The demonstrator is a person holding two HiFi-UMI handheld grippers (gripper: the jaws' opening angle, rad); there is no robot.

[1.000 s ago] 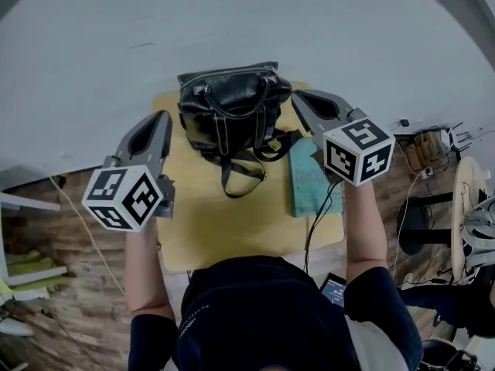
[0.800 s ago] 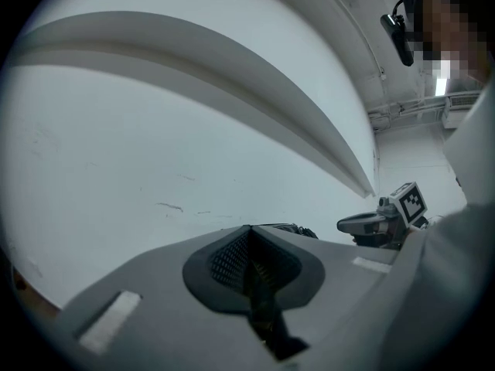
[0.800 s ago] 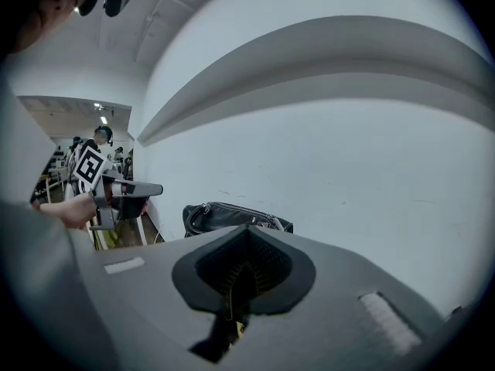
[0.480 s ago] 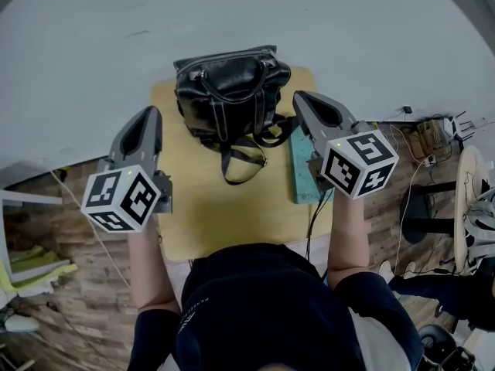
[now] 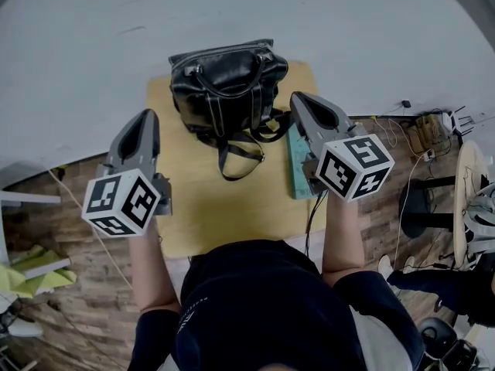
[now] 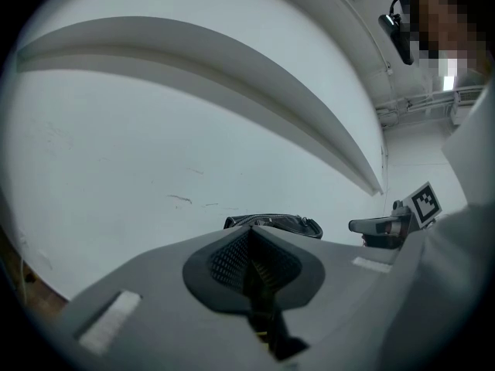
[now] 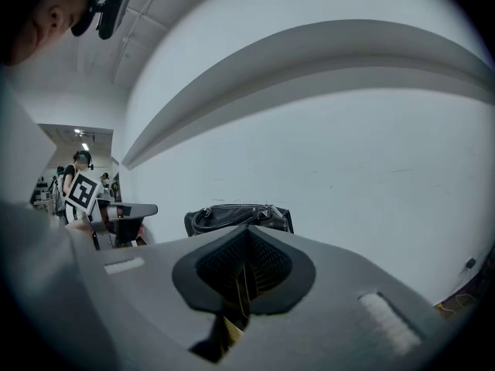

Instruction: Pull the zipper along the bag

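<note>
At the far end of the yellow surface (image 5: 209, 207), close to the white wall (image 5: 232, 14), the black bag (image 5: 228, 87) stands with its handles up and a strap (image 5: 232, 157) trailing toward the person. The left claw (image 5: 145, 116) hovers to its left, well apart, jaws together and empty. The right claw (image 5: 298, 100), also closed on nothing, sits just beside the bag's right side, above a teal book (image 5: 298, 172).

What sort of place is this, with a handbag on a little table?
Probably a lab or test workspace, not a home: a small wooden table against a bare white wall, loose cables trailing to the floor, and square-marker cubes on the left gripper and right gripper.
</note>
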